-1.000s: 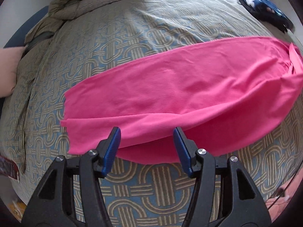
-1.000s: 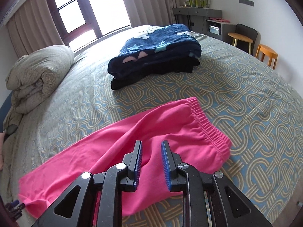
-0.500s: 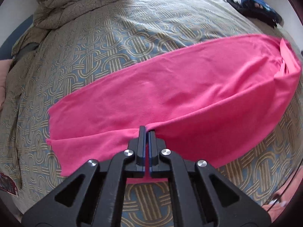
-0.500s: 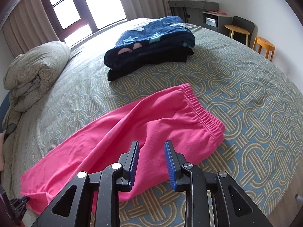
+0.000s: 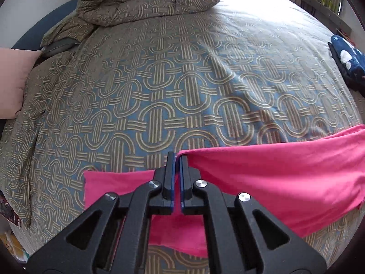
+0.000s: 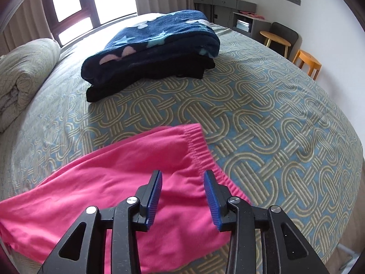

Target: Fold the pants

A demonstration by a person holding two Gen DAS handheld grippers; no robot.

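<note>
Covering the bed [image 6: 262,105], patterned spread; left jaws pinch pink pants [image 5: 273,182], right jaws opening.

Left gripper [image 5: 177,159]: jaws closed together, pinching a fold of the pink pants [image 5: 273,178], angled steeply downward. Right gripper [image 6: 183,182]: jaws parted and opening, blue pads [image 6: 155,194] facing each other over the fabric without pressing it, also pointing steeply downward.
</note>
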